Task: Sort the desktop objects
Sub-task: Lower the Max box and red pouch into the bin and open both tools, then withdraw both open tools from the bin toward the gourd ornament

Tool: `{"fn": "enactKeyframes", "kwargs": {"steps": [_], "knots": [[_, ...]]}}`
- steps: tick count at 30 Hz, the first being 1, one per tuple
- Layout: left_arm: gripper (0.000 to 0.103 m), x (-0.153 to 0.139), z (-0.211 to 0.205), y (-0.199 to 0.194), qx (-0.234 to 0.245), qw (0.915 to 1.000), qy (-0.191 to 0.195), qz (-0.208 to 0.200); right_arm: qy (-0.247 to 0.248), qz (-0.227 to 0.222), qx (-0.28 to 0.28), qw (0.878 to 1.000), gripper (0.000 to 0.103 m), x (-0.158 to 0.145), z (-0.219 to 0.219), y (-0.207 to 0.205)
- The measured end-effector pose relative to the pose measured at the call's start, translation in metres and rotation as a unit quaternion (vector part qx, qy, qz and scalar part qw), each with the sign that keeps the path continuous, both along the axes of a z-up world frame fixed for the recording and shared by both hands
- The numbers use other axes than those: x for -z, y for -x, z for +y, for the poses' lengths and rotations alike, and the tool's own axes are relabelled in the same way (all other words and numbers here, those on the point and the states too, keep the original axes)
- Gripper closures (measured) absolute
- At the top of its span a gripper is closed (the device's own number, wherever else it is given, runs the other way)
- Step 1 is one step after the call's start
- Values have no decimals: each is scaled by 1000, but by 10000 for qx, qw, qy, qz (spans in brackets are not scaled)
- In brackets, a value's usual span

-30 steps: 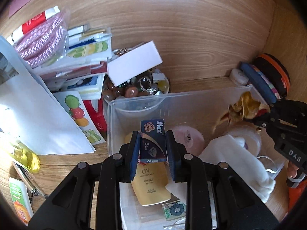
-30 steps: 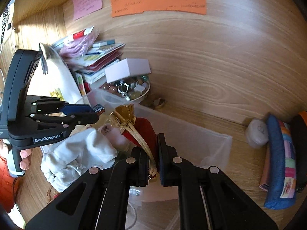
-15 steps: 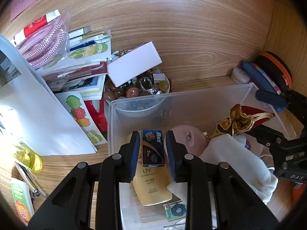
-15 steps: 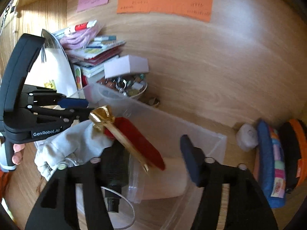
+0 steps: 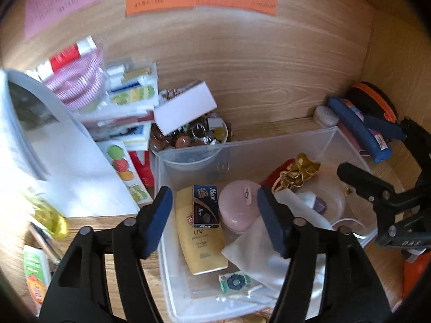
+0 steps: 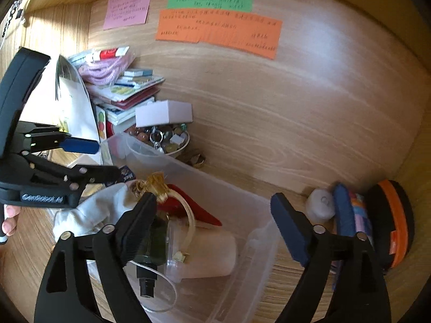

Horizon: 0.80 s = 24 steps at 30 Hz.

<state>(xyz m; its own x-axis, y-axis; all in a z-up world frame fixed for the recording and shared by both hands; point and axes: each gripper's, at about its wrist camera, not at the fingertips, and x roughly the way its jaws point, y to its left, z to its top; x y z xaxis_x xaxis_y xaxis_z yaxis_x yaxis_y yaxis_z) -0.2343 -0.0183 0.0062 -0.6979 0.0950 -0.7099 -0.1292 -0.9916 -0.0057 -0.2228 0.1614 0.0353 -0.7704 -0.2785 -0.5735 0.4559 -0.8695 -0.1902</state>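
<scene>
Both grippers' jaws opening, nothing between them. Left gripper (image 5: 212,204) above staples box (image 5: 205,206), which lies on the sunscreen tube (image 5: 200,235) in clear bin (image 5: 269,145)'s near-left. Box light, stiff; grip long sides. Right gripper (image 6: 212,216) over red fan (image 6: 196,210), flimsy; pinch gold handle.

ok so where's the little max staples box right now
In the left wrist view the Max staples box lies inside the clear plastic bin, on the yellow UV sunscreen tube, just left of the pink round case.

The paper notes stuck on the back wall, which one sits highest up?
The green note, a narrow strip directly above the wide orange note. The pink note hangs off to their left, starting slightly lower.
</scene>
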Motion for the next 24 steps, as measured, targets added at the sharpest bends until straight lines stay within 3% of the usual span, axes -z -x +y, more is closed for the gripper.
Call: {"fn": "enactKeyframes", "kwargs": {"steps": [4, 9, 18, 24], "knots": [[26, -16, 7, -22, -57, 9990, 309, 321, 64, 159, 56, 9998, 6, -13, 5, -11], [9, -38, 9, -54, -125, 9967, 455, 662, 219, 243, 44, 9995, 4, -27, 13, -32], [6, -52, 13, -102, -108, 9948, 478, 892, 502, 265, 43, 9984, 0, -38, 32, -75], [2, -45, 9, -126, -92, 9962, 358, 788, 539, 209, -8, 9983, 0, -36, 34, -100]]}}
